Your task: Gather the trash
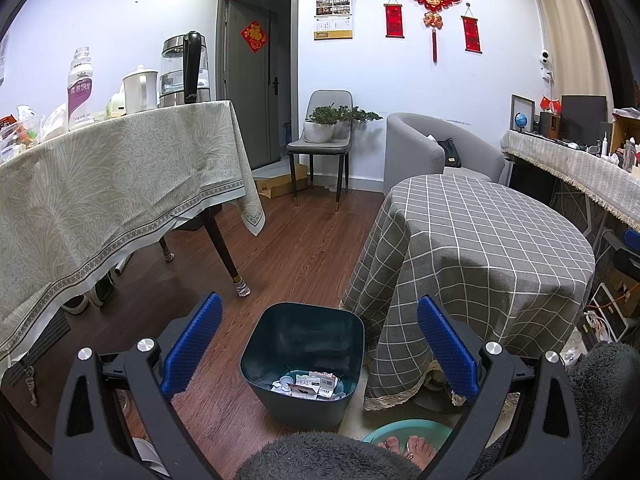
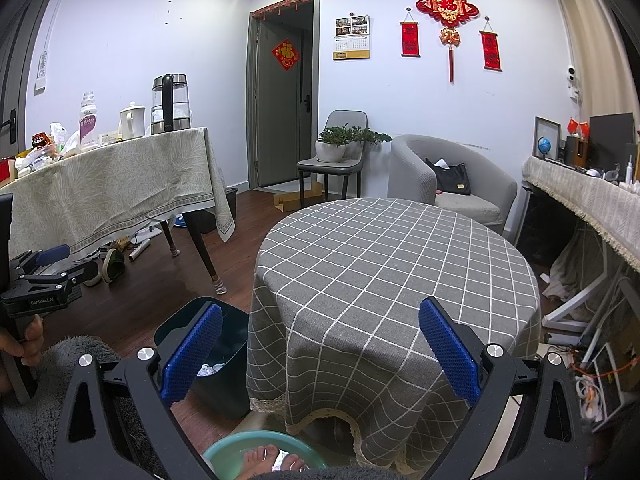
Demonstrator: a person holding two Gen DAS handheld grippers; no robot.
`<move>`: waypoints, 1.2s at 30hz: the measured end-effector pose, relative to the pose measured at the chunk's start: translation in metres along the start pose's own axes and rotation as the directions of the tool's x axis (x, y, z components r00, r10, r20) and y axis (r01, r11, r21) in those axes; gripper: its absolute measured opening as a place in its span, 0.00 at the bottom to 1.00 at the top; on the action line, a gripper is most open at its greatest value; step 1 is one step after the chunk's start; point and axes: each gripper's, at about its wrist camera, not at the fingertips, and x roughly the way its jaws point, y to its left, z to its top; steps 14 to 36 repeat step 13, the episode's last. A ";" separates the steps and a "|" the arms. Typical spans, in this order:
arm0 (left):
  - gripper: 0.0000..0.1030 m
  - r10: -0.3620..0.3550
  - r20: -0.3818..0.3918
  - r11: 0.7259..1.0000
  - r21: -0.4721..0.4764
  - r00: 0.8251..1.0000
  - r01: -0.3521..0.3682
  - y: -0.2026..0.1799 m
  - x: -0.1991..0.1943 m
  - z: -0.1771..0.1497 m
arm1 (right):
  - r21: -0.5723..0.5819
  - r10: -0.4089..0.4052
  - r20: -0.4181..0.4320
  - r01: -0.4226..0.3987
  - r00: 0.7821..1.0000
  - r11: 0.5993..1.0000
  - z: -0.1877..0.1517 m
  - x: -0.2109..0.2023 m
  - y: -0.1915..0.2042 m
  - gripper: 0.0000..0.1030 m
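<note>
A dark teal trash bin (image 1: 304,336) stands on the wood floor left of the round table, with paper scraps and wrappers (image 1: 310,388) in its bottom. It also shows in the right wrist view (image 2: 224,364), partly behind a blue pad. My left gripper (image 1: 318,320) is open and empty, held above and in front of the bin. It also shows from the side in the right wrist view (image 2: 48,268). My right gripper (image 2: 320,324) is open and empty, over the near edge of the round table (image 2: 392,264) with its grey checked cloth.
A long table (image 1: 112,184) with a pale cloth holds a bottle (image 1: 80,88), kettles and clutter. A green foot basin (image 2: 240,448) with bare feet sits at the bottom. A chair with plants (image 1: 324,128), an armchair (image 2: 452,188) and a cluttered desk (image 2: 588,192) lie beyond.
</note>
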 end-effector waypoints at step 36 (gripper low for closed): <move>0.97 0.003 -0.009 1.000 -0.001 1.000 -0.003 -0.002 0.001 -0.003 | -0.002 0.000 0.000 0.000 1.000 1.000 0.001 0.000 -0.001 0.97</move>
